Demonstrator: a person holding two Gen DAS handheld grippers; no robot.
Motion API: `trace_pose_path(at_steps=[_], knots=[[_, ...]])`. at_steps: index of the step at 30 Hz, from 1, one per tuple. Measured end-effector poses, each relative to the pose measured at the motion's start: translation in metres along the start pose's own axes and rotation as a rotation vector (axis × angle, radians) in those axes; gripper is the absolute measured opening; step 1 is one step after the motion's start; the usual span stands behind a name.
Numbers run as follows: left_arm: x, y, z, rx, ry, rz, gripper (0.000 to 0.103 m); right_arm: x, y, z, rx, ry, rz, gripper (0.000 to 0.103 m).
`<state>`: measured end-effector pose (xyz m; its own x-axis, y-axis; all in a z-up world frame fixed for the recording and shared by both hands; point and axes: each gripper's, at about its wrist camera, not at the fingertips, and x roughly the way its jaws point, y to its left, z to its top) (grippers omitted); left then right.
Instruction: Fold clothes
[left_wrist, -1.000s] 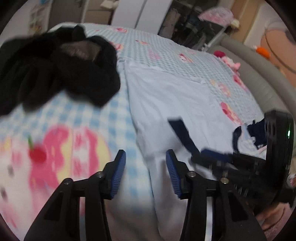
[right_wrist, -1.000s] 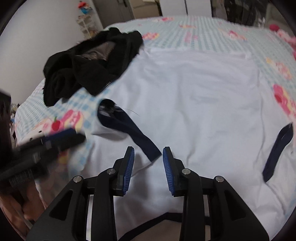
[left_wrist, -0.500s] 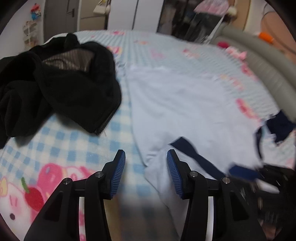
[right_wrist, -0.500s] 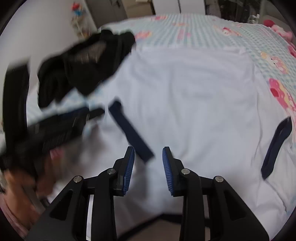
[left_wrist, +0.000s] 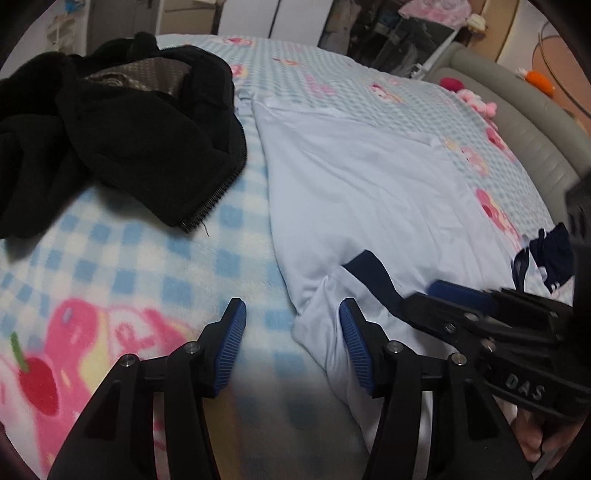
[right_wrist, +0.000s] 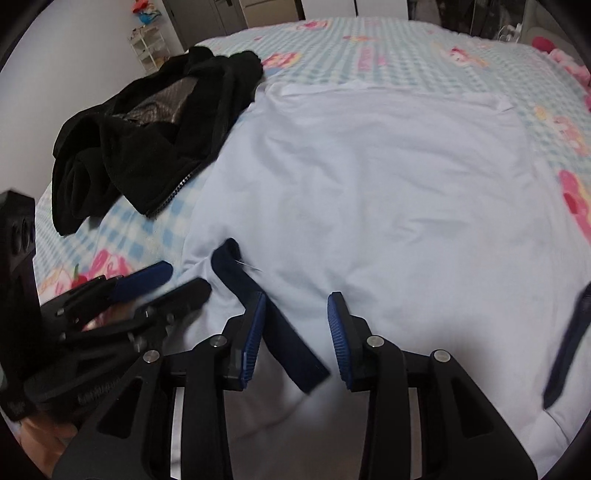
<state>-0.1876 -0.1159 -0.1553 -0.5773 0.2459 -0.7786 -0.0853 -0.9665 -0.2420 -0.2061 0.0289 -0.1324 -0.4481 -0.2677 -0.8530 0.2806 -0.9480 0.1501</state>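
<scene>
A pale blue T-shirt (right_wrist: 369, 192) lies spread flat on the bed; it also shows in the left wrist view (left_wrist: 369, 192). Its left sleeve has a navy cuff (right_wrist: 258, 295), seen too in the left wrist view (left_wrist: 373, 273). The right sleeve's navy cuff (right_wrist: 569, 339) lies at the right edge. My left gripper (left_wrist: 291, 325) is open, at the shirt's left sleeve edge. My right gripper (right_wrist: 295, 317) is open, low over the left sleeve cuff. Each gripper shows in the other's view: the right gripper (left_wrist: 458, 295), the left gripper (right_wrist: 162, 280).
A black zip jacket (left_wrist: 122, 125) lies crumpled at the far left of the bed (left_wrist: 147, 258), touching the shirt's far corner (right_wrist: 147, 147). A grey padded bed rim (left_wrist: 517, 96) runs along the right. Shelves and furniture stand beyond the bed.
Both grippers have moved in toward the shirt's left sleeve and come close together. The sleeve cuff lies a little differently. Both stay open.
</scene>
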Motion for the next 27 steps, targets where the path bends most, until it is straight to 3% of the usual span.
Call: trace_pose_path(at_steps=[3,8,10,12,15,18,22,25,27], knots=[[-0.003,0.001,0.0,-0.003,-0.027,0.037,0.056,-0.008,0.001,-0.005,-0.024,-0.014,-0.029,0.035],[-0.023,0.01,-0.002,-0.101,-0.022,0.013,0.054,-0.025,-0.004,-0.009,-0.015,-0.049,-0.011,0.035],[-0.037,0.009,-0.009,-0.11,-0.026,-0.036,0.054,-0.031,-0.006,-0.011,-0.012,-0.063,-0.004,0.04],[-0.045,0.005,-0.015,-0.06,-0.036,-0.019,0.054,-0.038,-0.008,-0.012,-0.008,-0.078,0.004,0.048],[-0.032,0.005,-0.014,-0.014,-0.01,0.03,0.054,-0.04,-0.021,-0.017,0.036,-0.076,-0.002,0.048],[-0.024,0.011,-0.006,-0.051,0.004,0.003,0.054,-0.037,-0.035,-0.021,0.087,-0.063,-0.019,0.048],[-0.019,0.007,-0.001,-0.025,0.007,-0.034,0.054,-0.046,-0.04,-0.009,0.12,-0.102,0.04,0.048],[-0.01,0.003,-0.001,0.005,0.024,-0.051,0.054,-0.043,-0.023,0.004,0.052,-0.107,0.076,0.049],[-0.005,0.002,0.001,0.005,0.03,-0.031,0.056,-0.029,-0.009,0.009,-0.002,-0.056,0.092,0.049]])
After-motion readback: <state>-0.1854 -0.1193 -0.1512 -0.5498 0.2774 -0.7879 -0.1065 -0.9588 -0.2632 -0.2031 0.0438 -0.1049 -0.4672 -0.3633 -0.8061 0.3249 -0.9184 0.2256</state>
